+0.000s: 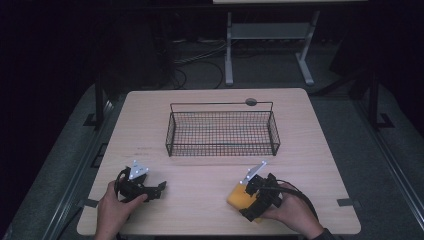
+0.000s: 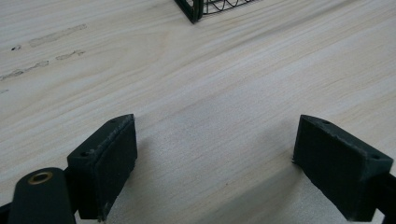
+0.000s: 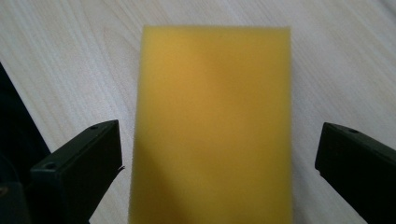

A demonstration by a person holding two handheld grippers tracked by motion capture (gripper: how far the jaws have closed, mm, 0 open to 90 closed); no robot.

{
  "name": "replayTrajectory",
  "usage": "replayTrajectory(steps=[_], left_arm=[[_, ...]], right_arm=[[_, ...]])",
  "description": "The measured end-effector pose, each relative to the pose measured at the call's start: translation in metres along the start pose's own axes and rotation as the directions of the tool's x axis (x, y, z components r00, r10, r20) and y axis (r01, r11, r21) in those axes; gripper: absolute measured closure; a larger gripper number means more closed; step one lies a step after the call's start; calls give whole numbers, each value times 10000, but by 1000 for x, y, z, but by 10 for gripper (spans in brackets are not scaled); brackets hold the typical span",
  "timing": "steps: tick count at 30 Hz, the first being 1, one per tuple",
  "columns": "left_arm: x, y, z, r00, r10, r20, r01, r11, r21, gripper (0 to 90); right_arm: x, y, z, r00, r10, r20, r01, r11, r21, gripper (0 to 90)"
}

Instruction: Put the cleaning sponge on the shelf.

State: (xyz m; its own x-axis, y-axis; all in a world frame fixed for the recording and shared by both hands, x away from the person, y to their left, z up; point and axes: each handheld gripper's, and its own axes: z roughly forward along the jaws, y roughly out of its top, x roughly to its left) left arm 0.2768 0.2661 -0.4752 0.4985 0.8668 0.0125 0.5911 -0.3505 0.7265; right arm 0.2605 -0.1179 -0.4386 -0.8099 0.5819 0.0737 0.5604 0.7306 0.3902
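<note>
A dark room surrounds a pale wood-grain desk (image 1: 210,200) with rounded corners; the legs of a second, grey-framed table stand on the floor behind it. In the high view, a black wire basket (image 1: 222,131), oblong and open-topped, sits at the middle of the desk with nothing visible inside it. Near the front edge, the left claw (image 1: 161,190) rests low over bare wood, well apart from the basket. The right claw (image 1: 246,204) hangs over a yellow sponge (image 1: 237,197) lying flat at the front right, partly hidden under the tool.

In the left gripper view, the left claw (image 2: 212,163) is spread wide with bare, finely grained wood between its two blocky black jaws; a corner of the basket (image 2: 194,9) shows at the top.

In the right gripper view, the sponge (image 3: 212,130) is a flat rectangle with a soft, matte surface, its long axis running straight away along the right claw (image 3: 217,168). The jaws stand wide, one on each long side, clear of its edges.
</note>
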Motion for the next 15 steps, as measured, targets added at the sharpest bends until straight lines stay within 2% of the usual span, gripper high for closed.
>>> replayTrajectory(steps=[2,4,10,13,15], left_arm=[[0,0,0,10000,0,0,0,10000,0,127],[0,0,0,10000,-1,-1,1,10000,-6,127],[0,0,0,10000,0,0,0,10000,0,127],[0,0,0,10000,1,1,-1,10000,2,127],[0,0,0,10000,0,-1,0,10000,1,127]], right_arm=[[0,0,2,10000,-21,10,21,10000,32,10],[0,0,2,10000,-83,-18,83,10000,-23,58],[1,0,5,9999,-137,-30,137,9998,108,67],[2,0,6,9998,-187,16,186,9998,82,131],[2,0,6,9998,-174,39,174,9998,93,137]])
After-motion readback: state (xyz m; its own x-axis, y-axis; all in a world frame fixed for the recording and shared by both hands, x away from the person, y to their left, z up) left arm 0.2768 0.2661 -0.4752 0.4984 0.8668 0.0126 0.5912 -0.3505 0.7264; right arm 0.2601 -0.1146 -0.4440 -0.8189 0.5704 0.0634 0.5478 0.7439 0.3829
